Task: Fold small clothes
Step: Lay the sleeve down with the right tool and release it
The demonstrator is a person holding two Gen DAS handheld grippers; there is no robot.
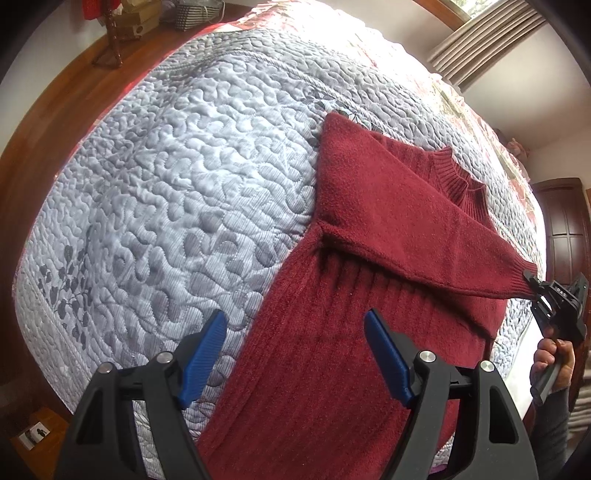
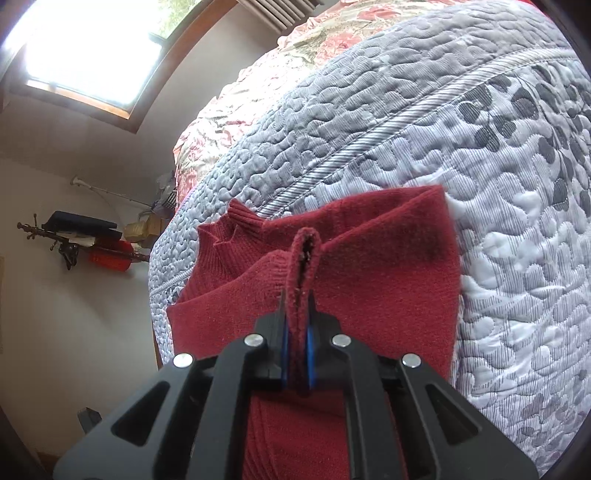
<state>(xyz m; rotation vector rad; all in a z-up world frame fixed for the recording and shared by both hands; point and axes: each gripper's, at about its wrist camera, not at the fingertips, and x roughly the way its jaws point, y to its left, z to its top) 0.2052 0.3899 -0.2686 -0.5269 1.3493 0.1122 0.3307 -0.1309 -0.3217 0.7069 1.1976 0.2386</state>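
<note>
A dark red knitted sweater lies on a grey quilted bedspread, its ribbed collar toward the far side. One sleeve is drawn across the body to the right. My right gripper is shut on that sleeve's cuff, held up at the bed's right edge by a hand. In the right wrist view the cuff stands pinched between the blue pads of my right gripper, with the sweater below. My left gripper is open above the sweater's lower body, holding nothing.
A floral pink cover lies on the far part of the bed. A wooden floor with boxes borders the bed's left. A dark wooden cabinet stands at the right, a window and a coat rack beyond.
</note>
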